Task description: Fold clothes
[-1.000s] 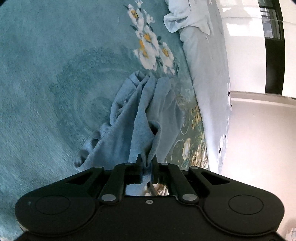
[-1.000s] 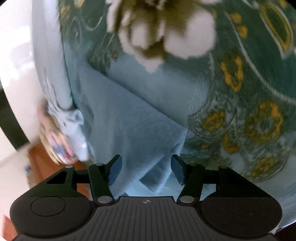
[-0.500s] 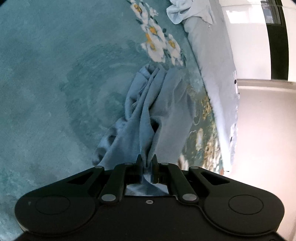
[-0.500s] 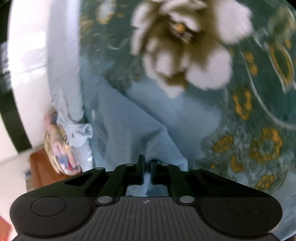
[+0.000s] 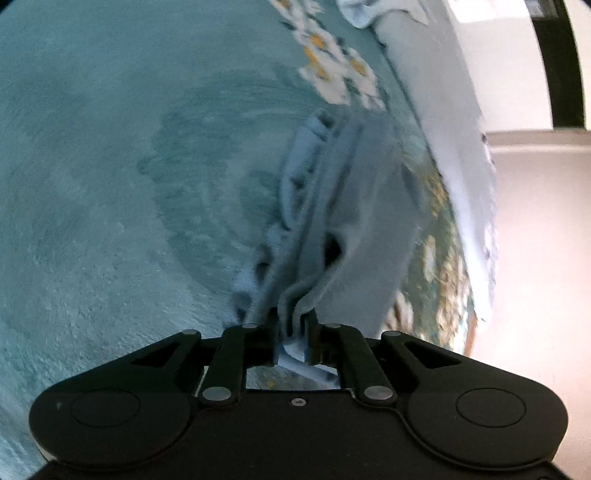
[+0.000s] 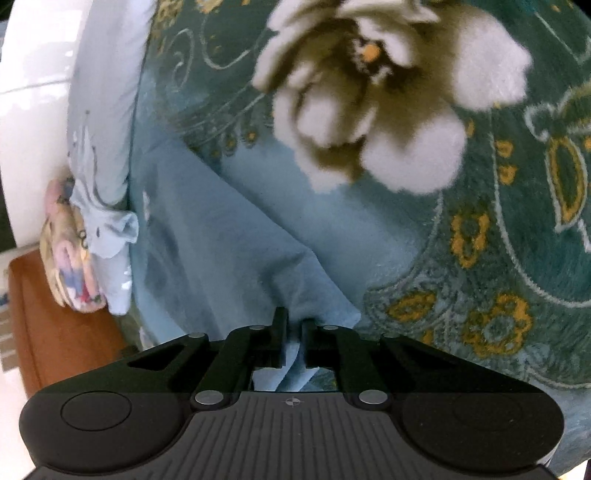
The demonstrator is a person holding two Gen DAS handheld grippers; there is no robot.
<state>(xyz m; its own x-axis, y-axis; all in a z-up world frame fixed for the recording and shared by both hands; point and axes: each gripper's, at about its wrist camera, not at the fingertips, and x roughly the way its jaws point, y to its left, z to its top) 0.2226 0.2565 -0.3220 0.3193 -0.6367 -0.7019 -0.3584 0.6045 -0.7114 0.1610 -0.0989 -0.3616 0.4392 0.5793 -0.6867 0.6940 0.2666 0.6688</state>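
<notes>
A light blue garment lies bunched in long folds on a teal floral blanket. In the left wrist view my left gripper pinches a ridge of its near edge. Its jaws are opening slightly, with the cloth still pressed between the pads. In the right wrist view the same garment lies flatter, with a diagonal crease. My right gripper is shut on its near corner, and fabric shows between and behind the fingers.
A pale blue sheet edges the blanket, with a crumpled white cloth at the far end. In the right wrist view the sheet runs down the left, beside a floral cushion and brown furniture.
My right gripper went from open around the garment's corner to shut on it and rose a little. The left view rolled, and the garment drew into a tighter, straighter ridge.
</notes>
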